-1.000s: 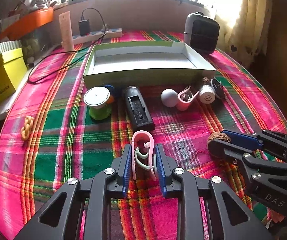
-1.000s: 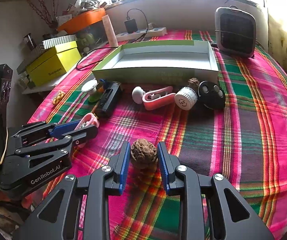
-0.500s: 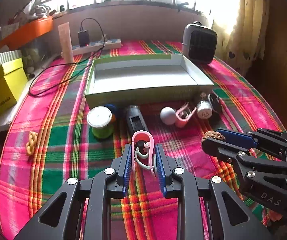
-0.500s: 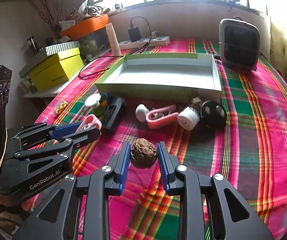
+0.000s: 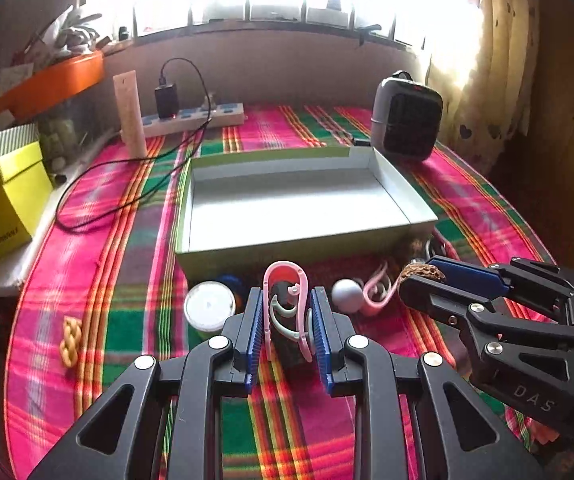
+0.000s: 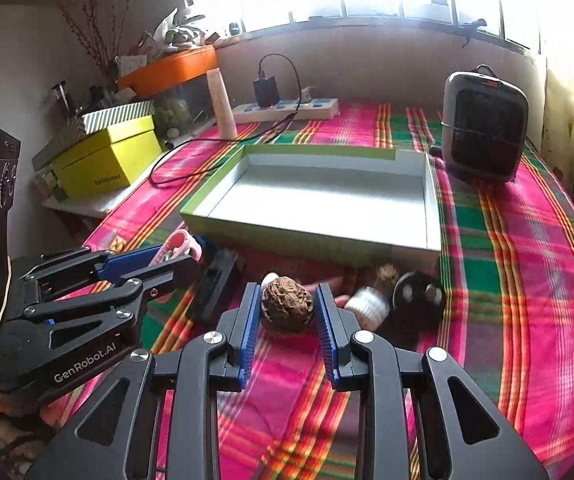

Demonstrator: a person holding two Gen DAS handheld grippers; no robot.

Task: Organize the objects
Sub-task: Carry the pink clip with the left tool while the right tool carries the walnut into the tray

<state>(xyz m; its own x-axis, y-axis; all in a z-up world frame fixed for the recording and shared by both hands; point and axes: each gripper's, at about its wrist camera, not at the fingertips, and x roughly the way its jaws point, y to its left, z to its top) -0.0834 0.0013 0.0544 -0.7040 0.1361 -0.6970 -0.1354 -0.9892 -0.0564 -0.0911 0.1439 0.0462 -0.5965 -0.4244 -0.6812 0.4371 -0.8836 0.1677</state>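
Plaid tablecloth (image 5: 99, 248) under a bright window; left gripper (image 5: 286, 332) pinches a pink clip (image 5: 287, 304), long axis pointing toward the tray (image 5: 299, 200); right gripper (image 6: 285, 328) pinches a walnut (image 6: 287, 309)

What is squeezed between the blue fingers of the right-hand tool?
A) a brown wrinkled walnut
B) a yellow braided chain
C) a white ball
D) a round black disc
A: the right gripper is closed on the brown wrinkled walnut, held above the plaid tablecloth, short of the shallow green-and-white box.
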